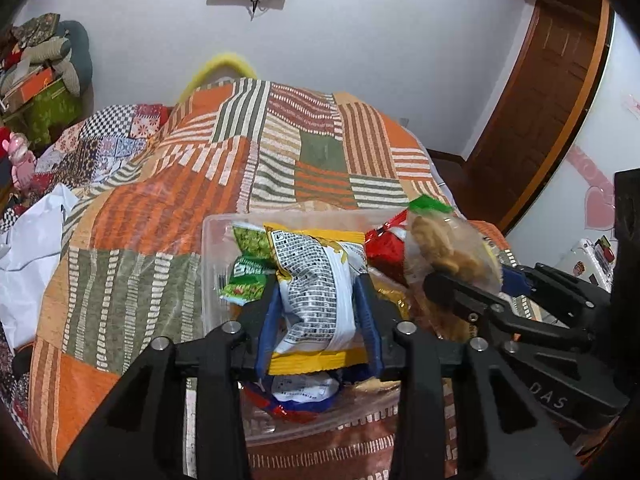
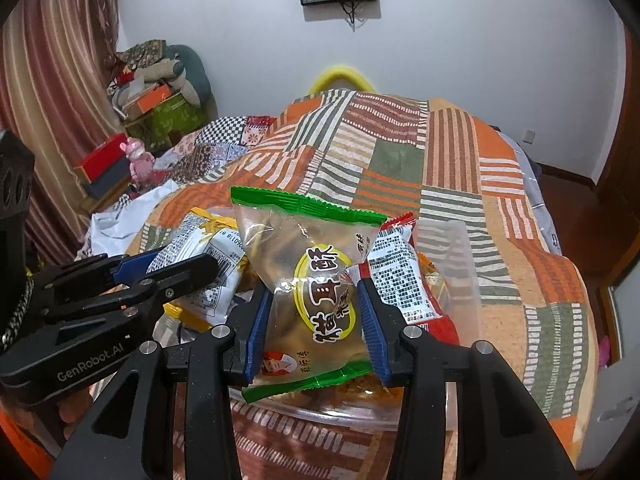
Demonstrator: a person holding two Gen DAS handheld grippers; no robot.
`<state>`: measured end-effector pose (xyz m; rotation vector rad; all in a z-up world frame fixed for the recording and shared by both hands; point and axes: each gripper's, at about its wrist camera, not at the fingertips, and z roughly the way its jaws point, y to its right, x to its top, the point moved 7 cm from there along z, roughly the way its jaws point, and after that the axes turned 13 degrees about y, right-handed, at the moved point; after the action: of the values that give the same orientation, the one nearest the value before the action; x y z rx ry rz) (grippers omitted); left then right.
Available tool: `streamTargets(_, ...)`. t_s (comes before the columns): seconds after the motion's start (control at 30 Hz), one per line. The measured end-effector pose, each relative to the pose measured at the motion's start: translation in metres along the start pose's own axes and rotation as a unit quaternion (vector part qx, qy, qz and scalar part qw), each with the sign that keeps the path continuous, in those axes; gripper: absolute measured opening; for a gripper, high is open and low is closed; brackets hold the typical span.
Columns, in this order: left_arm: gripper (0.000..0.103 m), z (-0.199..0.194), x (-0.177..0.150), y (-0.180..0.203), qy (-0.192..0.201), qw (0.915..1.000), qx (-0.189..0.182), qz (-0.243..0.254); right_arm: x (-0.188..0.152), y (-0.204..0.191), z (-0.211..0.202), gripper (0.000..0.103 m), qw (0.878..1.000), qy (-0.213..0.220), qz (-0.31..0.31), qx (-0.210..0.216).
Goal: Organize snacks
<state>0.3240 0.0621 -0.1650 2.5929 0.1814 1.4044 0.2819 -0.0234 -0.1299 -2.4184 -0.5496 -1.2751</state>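
Both hands loaded over the clear bin (image 1: 208,280), which sits on the patchwork bedspread (image 1: 160,208).

Left gripper (image 1: 318,312): fingers pinching the yellow-and-white packet (image 1: 316,280) around its middle, packet bunched between the pads and standing up above the bin's near-centre. Right gripper (image 2: 316,312): fingers pinching the green-trimmed clear pastry bag (image 2: 312,280) mid-body, held upright over the bin, just right of the left one.

Already in the bin: green pea packet (image 1: 250,264) toward the left wall, red packet (image 2: 400,280) right of the pastry bag, a blue-edged packet (image 1: 296,394) low at the near side under my left grip. Pile looks heaped close to the rim.

Risks as I read it:
- Both grips are on slick film, air-filled bags. Bag can squirt out sideways if I tilt or squeeze more.
- Pastry bag holds brittle pieces; harder pinch likely crushes them.
- The two grippers are close together over the same bin. Lowering both at once could knock fingers or trap one packet under the other.
- Bin is light plastic on soft bedding. Pushing packets into the heap could tip it or shove it across the bedspread, spilling what's inside.
- Dropping onto the heap instead of a gap: packet may slide over the rim.
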Motion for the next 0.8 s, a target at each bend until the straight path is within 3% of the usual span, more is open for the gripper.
streamTargets(0.13,0.054,-0.003,-0.007,-0.003,-0.003,1.0000,0.002,0.001,-0.002,0.001,-0.003,0.049,1.000,-0.006,-0.003,0.001)
streamTargets(0.23,0.057,-0.010,-0.009,-0.004,-0.001,1.0000,0.003,0.003,-0.003,0.003,-0.010,0.058,1.000,-0.001,-0.007,-0.003)
streamTargets(0.4,0.057,-0.025,-0.007,-0.003,0.008,0.9999,0.003,0.006,0.000,0.006,-0.024,0.058,1.000,0.008,-0.005,-0.005)
streamTargets(0.8,0.057,-0.129,0.039,0.023,0.125,0.9914,-0.004,0.038,0.033,0.006,-0.103,0.058,0.996,0.093,0.002,-0.006)
